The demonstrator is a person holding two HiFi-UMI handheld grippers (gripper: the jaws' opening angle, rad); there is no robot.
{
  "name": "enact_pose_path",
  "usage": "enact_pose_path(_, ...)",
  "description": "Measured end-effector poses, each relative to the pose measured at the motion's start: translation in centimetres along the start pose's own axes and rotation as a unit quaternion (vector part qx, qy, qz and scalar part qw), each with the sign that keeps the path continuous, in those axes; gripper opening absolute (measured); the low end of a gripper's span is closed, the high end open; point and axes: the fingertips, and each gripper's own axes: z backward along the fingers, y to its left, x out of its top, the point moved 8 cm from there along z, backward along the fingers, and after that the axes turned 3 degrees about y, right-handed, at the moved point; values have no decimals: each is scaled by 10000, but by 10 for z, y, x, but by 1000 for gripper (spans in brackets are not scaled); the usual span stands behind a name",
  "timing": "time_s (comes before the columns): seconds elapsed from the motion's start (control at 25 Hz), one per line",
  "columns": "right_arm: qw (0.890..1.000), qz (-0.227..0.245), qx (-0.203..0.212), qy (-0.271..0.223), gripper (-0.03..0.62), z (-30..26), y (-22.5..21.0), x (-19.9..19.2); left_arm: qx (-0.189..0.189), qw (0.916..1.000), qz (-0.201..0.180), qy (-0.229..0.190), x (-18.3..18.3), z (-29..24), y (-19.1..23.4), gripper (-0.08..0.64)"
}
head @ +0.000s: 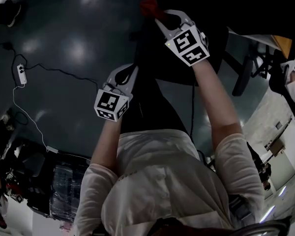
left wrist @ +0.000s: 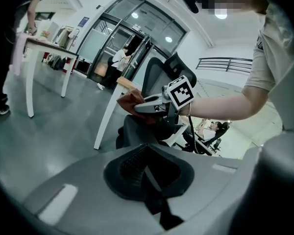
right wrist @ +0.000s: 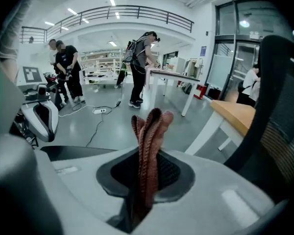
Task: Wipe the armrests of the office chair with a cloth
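Cloth, reddish and bunched into upright folds, is pinched in the right claw, with its free end standing up past the tips. The left claw is pressed together with nothing in it and hangs back, nearer the person's body. The left gripper view shows the right claw holding the cloth out in front of the chair, level with the lower backrest and above the chair's dark lower parts. A dark slab lies low and to the left of the cloth. It may be an armrest, but the view is too dim to be sure. If so, the cloth hand is the nearer one and needs to come down and leftward onto it.
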Motion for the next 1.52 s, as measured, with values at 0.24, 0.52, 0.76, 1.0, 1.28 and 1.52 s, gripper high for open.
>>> enact_pose_path(0.24,9907,255,1316,234,48,-33,-9,10,175,9998,90,45,-1,-6,7,18)
enact_pose_path(0.52,9548,-200,2873,736,48,-49,-26,13,330,9988,-232,279,-5,-10,2,18)
enact_pose_path(0.76,9508,-279,3010,687,48,-42,-31,12,453,9985,-196,217,1,-10,1,18)
enact_pose_path(1.0,9569,-535,2777,658,48,-29,-40,-6,409,9989,-186,117,13,-10,0,17)
enact_pose_path(1.28,9652,-961,2372,538,48,-3,-42,-41,216,9990,-368,130,20,-18,-7,18)
enact_pose_path(1.52,9679,-1660,1860,305,48,16,-19,-62,-37,9984,-539,168,22,-14,-12,18)
